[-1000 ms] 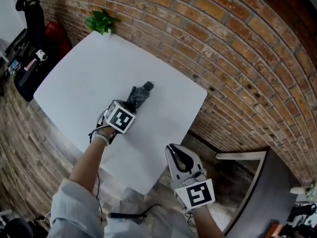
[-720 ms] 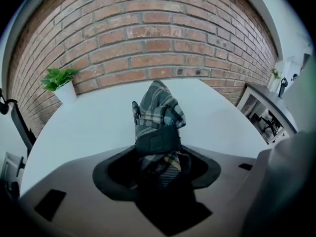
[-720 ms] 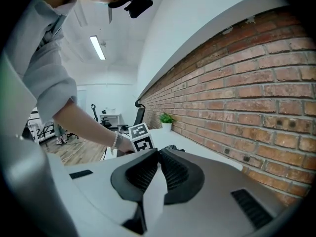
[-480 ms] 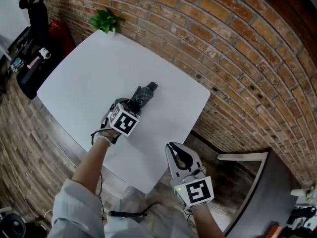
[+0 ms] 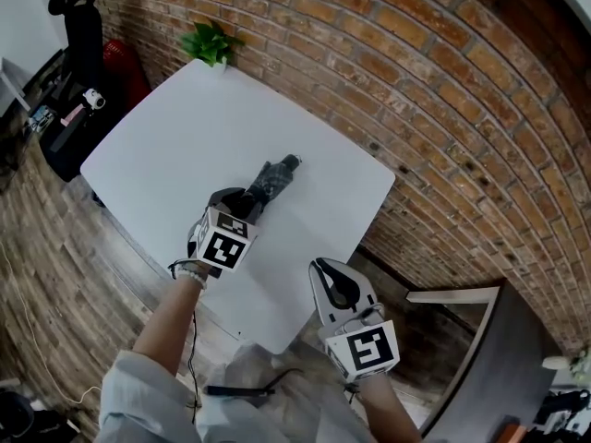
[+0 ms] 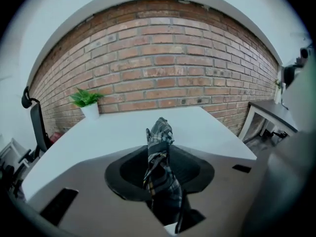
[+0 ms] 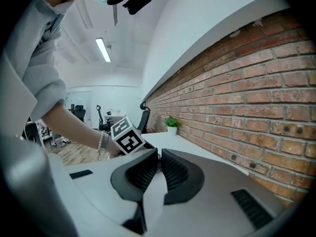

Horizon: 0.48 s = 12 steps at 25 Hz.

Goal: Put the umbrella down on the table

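Change since earlier frames: left tool [image 5: 238, 201] has drawn back along the umbrella [image 5: 274, 179] toward the person, so more of the folded fabric shows beyond its jaws. The right tool [image 7: 159, 156] keeps its place.
Left tool state: jaws stand wide and have just been closing. The near end of the umbrella lies between them, and the pads stand clear of it on both sides.
Left tool attitude: it points down and forward over the desk [image 5: 185, 127]. Its marker cube [image 5: 223, 245] faces the head camera.
Right tool state: jaws are drawn together to a narrow slit, with nothing between them.
Right tool position: it is held off the near corner of the desk, well apart from the umbrella.
Umbrella: folded, with a dark plaid canopy. It lies on the white desk top, right of centre, with its far tip aimed at the brick wall [image 5: 416, 81].
Umbrella strap: a thin dark loop hangs at the near end, seen in the left gripper view.
Desk: white top with rounded corners, its far edge close to the wall.
Potted plant [image 5: 211, 44]: it stands at the far left corner of the desk, well apart from the umbrella.
Office chair [image 5: 83, 26]: black, it stands on the wooden floor [image 5: 55, 275] left of the desk.
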Each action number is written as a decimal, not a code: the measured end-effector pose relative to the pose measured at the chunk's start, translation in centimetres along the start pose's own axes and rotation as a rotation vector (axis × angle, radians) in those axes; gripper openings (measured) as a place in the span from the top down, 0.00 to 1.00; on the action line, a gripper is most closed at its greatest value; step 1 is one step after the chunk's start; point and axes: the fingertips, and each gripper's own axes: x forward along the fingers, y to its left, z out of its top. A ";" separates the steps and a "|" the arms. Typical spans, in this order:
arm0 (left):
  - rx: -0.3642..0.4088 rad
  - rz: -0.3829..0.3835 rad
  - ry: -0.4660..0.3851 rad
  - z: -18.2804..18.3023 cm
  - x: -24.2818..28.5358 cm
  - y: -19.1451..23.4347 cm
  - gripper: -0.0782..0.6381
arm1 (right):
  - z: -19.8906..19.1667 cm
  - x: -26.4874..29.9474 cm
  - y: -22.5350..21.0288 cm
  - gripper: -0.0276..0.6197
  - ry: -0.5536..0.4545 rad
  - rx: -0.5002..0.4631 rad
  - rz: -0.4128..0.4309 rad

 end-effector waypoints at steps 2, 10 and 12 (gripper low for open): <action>0.000 0.046 -0.054 0.8 -1.8 0.3 0.77 | 0.6 -0.2 0.5 0.87 -0.004 -0.007 0.013; -0.031 0.133 -0.227 4.5 -9.8 0.2 0.86 | 2.8 -1.2 2.0 0.87 -0.033 -0.030 0.040; -0.026 0.136 -0.262 5.2 -11.8 -0.2 0.86 | 3.4 -1.6 2.3 0.87 -0.047 -0.038 0.047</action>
